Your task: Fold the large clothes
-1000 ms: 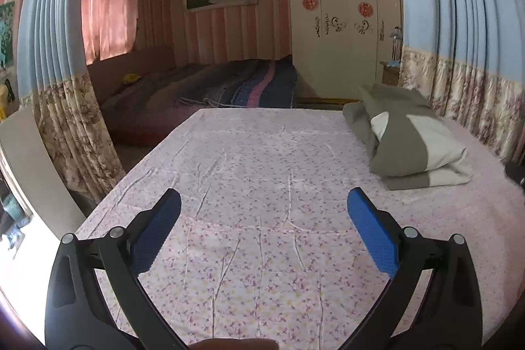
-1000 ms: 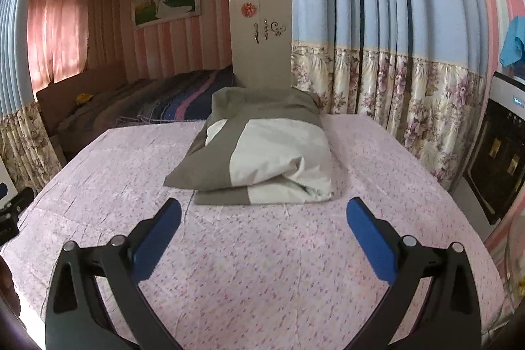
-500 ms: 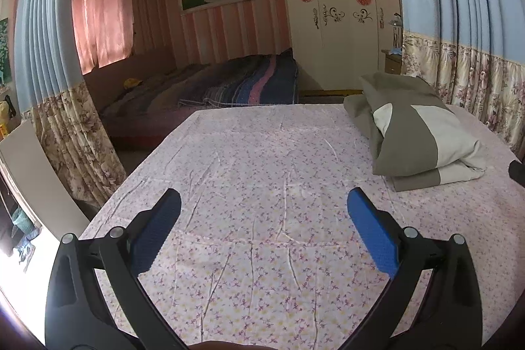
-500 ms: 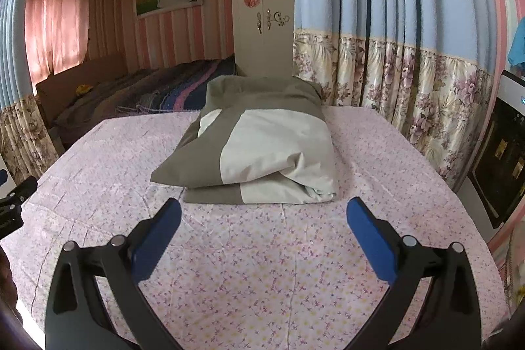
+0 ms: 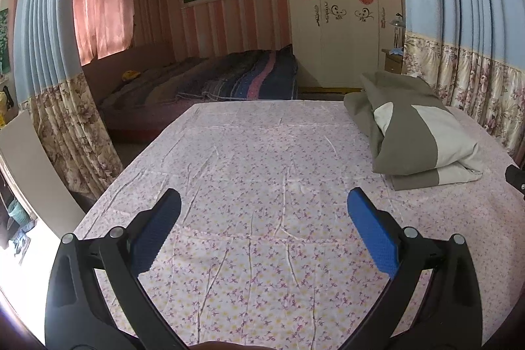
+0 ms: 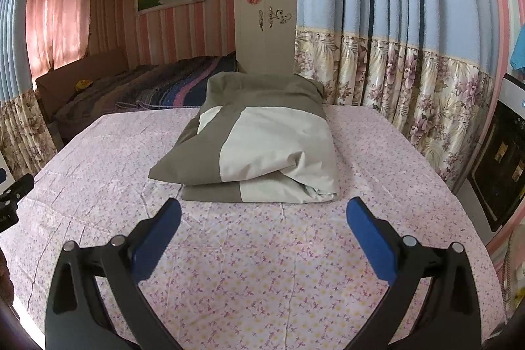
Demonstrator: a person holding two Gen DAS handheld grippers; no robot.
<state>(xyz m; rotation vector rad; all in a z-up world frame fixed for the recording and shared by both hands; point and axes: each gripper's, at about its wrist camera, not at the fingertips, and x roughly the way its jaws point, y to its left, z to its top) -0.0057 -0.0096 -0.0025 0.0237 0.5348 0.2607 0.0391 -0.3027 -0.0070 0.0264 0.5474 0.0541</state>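
A folded olive and pale grey garment (image 6: 259, 140) lies in a thick bundle on the pink floral sheet (image 6: 262, 258) of the bed. My right gripper (image 6: 262, 218) hovers open just in front of its near edge, fingers empty. In the left wrist view the same bundle (image 5: 413, 133) sits at the right side of the bed. My left gripper (image 5: 262, 212) is open over bare sheet (image 5: 256, 173), well left of the bundle, holding nothing. The left gripper's tip (image 6: 16, 189) shows at the right view's left edge, and the right gripper's tip (image 5: 516, 177) at the left view's right edge.
Floral curtains (image 6: 410, 87) hang along the bed's right side and another curtain (image 5: 65, 127) at its left. A second bed with a striped blanket (image 5: 236, 81) and a white wardrobe (image 5: 341, 22) stand beyond. A dark appliance (image 6: 505, 166) stands far right.
Both grippers have moved closer to the bed and tilted down slightly, so the folded bundle looms larger in the right view. Both stayed open and empty.
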